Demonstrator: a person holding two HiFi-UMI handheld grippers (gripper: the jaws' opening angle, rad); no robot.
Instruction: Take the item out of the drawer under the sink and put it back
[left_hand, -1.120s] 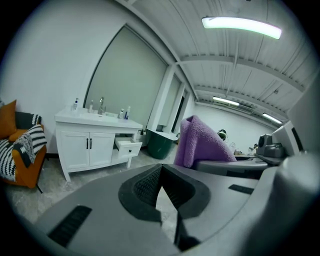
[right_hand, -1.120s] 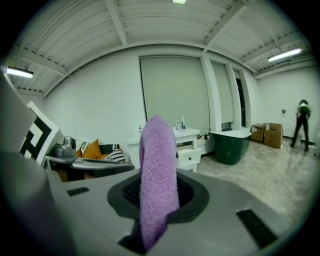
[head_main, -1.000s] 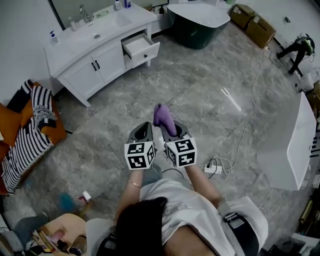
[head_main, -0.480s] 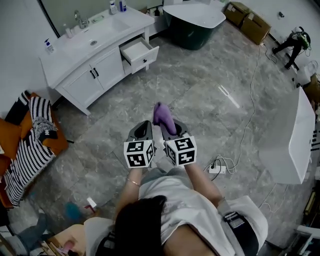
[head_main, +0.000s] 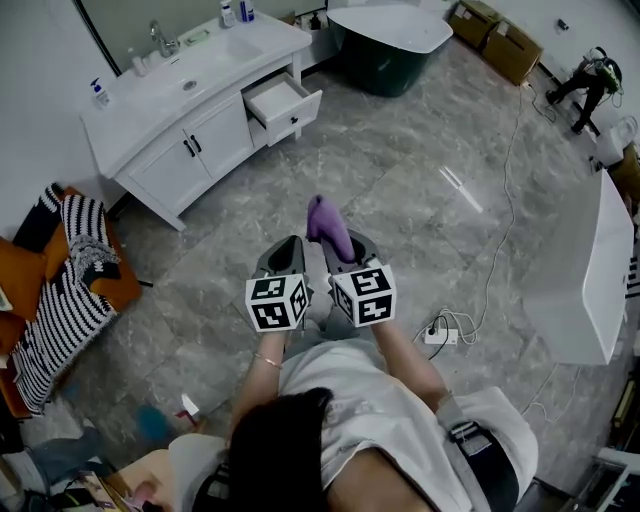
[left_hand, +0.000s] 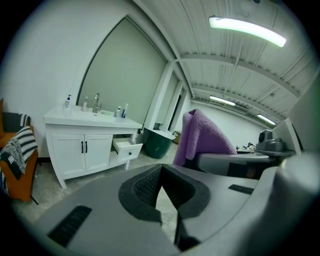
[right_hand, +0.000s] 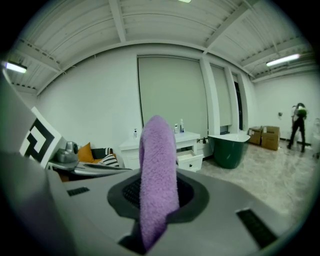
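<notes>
Right hand-held gripper (right_hand: 159, 186): jaws narrow, clamped on the purple towel (right_hand: 159, 160), which stands up out of them in a folded strip (its lower end hangs back through the jaws toward me).
Left hand-held gripper (left_hand: 160, 172): jaws together at the tips with nothing in them, held just beside the right one in front of my waist.
Towel's place: up in the air above the grey marbled floor (head_main: 420, 200), well apart from the drawer.
Drawer (head_main: 283, 100): pulled out at the right end of the white vanity (head_main: 170, 150).
Vanity: two closed doors with dark handles to the drawer's left; a basin (head_main: 190, 72), a tap and small bottles on top.
Further off: a dark green bathtub (head_main: 385, 55) beyond the vanity, and a striped cloth (head_main: 60, 280) on an orange seat at my left.
</notes>
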